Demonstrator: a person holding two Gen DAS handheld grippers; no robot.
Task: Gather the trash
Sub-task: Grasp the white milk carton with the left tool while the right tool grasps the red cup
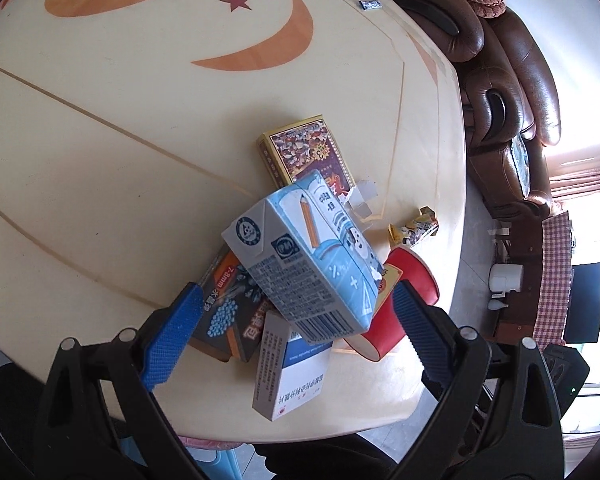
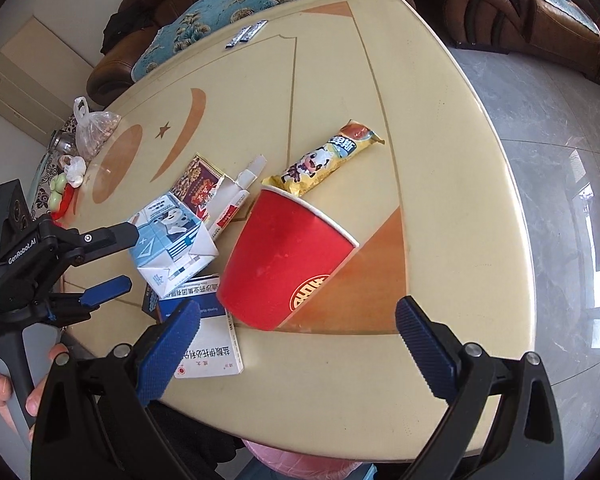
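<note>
So the trash is all bunched up at the near edge of the round table (image 2: 440, 184), right in front of both grippers, which makes sense if everything is meant to end up in the red paper cup (image 2: 288, 258). The cup lies tipped on its side dead ahead of the right gripper (image 2: 296, 322), mouth pointing away from it, with a yellow snack wrapper (image 2: 328, 158) lying at its rim. Looks like the cup is the bin here.

That right gripper is spread wide with nothing between its fingers, hovering just short of the cup. My guess is it's lining up to straddle the cup and steady it or stand it up.

The left gripper (image 1: 296, 312) has its fingers wide apart too, with the blue milk carton (image 1: 304, 256) sitting between them and just ahead. From the right camera one finger seems to be up against the carton's side, but no real pinch that I can see, so I'd call it open, not holding. The carton is perched tilted on top of a dark box (image 1: 228, 308) and a white medicine box (image 1: 288, 376), so it's the easiest thing to take first.
</note>
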